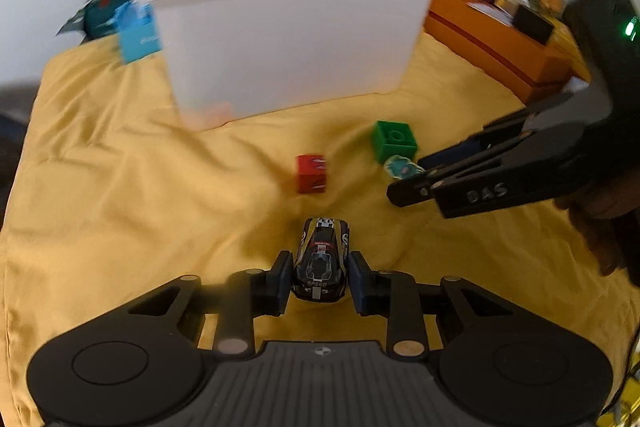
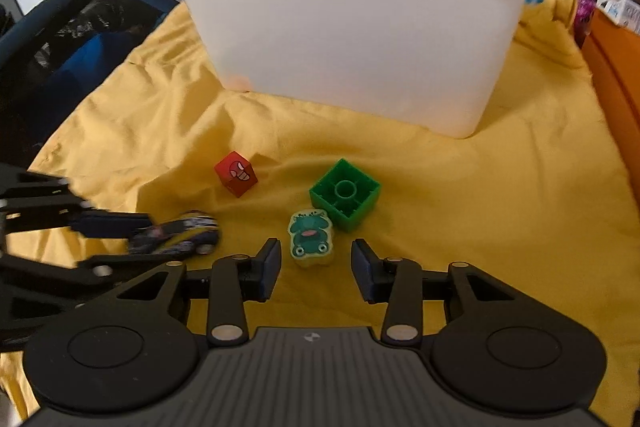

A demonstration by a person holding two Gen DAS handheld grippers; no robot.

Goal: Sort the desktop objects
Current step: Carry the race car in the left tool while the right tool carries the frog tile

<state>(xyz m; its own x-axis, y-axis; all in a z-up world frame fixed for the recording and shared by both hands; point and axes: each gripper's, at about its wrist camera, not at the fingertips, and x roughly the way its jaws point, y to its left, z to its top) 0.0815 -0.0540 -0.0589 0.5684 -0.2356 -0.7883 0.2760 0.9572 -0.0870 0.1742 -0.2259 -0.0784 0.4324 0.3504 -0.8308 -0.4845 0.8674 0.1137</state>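
Note:
A black and yellow toy car [image 1: 320,259] lies on the yellow cloth [image 1: 120,187] between the pads of my left gripper [image 1: 320,281], which press its sides. The right wrist view shows the same car [image 2: 176,233] in the left gripper [image 2: 156,241] at the left. My right gripper [image 2: 316,261] stands open around a green frog eraser [image 2: 310,237], with a gap on each side. In the left wrist view the right gripper [image 1: 412,179] comes in from the right over the eraser [image 1: 402,166]. A red face cube [image 2: 236,173] and a green block [image 2: 345,193] lie nearby.
A tall white plastic bin [image 2: 360,27] stands on the cloth behind the toys. An orange box [image 1: 500,43] borders the right side and a blue box [image 1: 138,35] sits at the left. Packets and clutter pile up behind the bin. A dark bag [image 2: 80,39] lies off the cloth's left edge.

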